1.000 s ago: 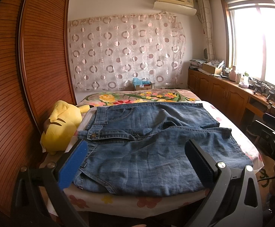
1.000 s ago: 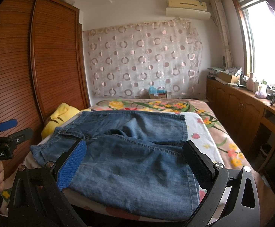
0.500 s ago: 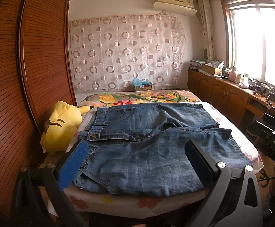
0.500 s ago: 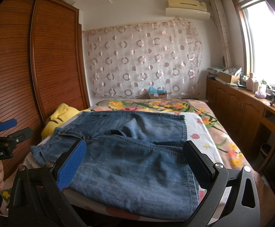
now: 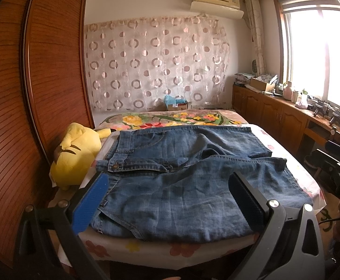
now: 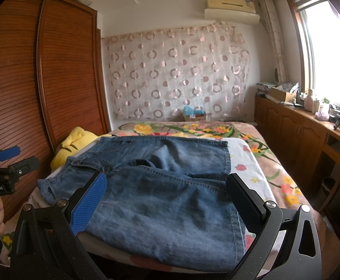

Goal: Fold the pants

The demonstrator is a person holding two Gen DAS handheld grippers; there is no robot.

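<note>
Blue denim pants lie on the near end of the bed, waistband to the left, one leg lying over the other; they also show in the right wrist view. My left gripper is open and empty, held in front of the bed's near edge, apart from the cloth. My right gripper is open and empty too, facing the pants from the near right. The left gripper's body shows at the left edge of the right wrist view.
A yellow plush toy lies at the bed's left side against a wooden wardrobe. The flowered bed sheet stretches behind the pants. Wooden cabinets with clutter run along the right wall under the window.
</note>
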